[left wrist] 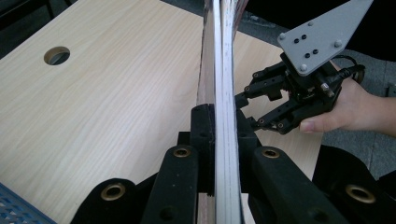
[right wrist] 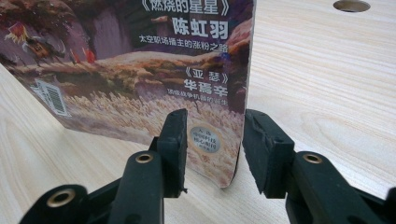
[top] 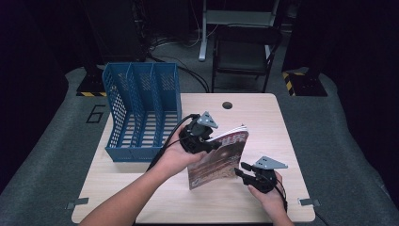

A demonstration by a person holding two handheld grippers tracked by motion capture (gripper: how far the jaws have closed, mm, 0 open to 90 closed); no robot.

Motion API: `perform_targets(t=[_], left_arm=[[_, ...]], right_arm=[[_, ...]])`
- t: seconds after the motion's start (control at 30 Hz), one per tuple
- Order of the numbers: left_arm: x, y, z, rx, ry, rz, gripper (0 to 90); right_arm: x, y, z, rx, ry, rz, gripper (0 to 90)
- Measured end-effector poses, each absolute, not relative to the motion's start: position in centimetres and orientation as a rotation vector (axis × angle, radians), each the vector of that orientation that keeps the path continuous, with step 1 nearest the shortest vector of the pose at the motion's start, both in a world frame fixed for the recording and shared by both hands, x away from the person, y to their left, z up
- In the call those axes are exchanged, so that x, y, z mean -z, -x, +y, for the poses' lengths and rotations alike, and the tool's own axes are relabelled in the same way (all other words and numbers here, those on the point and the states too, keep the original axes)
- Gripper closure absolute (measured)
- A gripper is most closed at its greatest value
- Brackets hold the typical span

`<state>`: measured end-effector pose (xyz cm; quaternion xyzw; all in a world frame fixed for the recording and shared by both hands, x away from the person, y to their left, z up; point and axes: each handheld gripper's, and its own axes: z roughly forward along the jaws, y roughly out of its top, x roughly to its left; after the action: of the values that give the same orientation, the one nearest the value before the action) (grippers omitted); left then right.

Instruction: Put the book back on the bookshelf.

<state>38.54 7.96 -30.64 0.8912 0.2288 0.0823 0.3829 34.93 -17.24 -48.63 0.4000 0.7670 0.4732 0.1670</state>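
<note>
Jaws: our left gripper [top: 217, 144] is clamped on the magazine [top: 221, 157]; right gripper [top: 242, 170] at its 4 o'clock corner, apart, straddling that corner untouched.

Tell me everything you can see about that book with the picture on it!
The book is a thin paperback with a glossy painted cover, white Chinese lettering, a barcode and white page edges. It stands tilted on the wooden table, lower edge down. The left claw is shut on it; the right claw straddles its lower corner, pads apart.

Black grippers [top: 203, 139] with grey three-cornered plates, brass-ringed fingers [left wrist: 201, 128].
</note>
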Motion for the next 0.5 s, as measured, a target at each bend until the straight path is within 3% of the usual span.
perform_targets(t=[0.5], left_arm=[[29.88, -38.53, 8.47, -0.219, -2.270, 0.601, 84.2]], right_arm=[[48.63, -34.90, -17.29, -1.354, -1.143, 2.180, 58.6]])
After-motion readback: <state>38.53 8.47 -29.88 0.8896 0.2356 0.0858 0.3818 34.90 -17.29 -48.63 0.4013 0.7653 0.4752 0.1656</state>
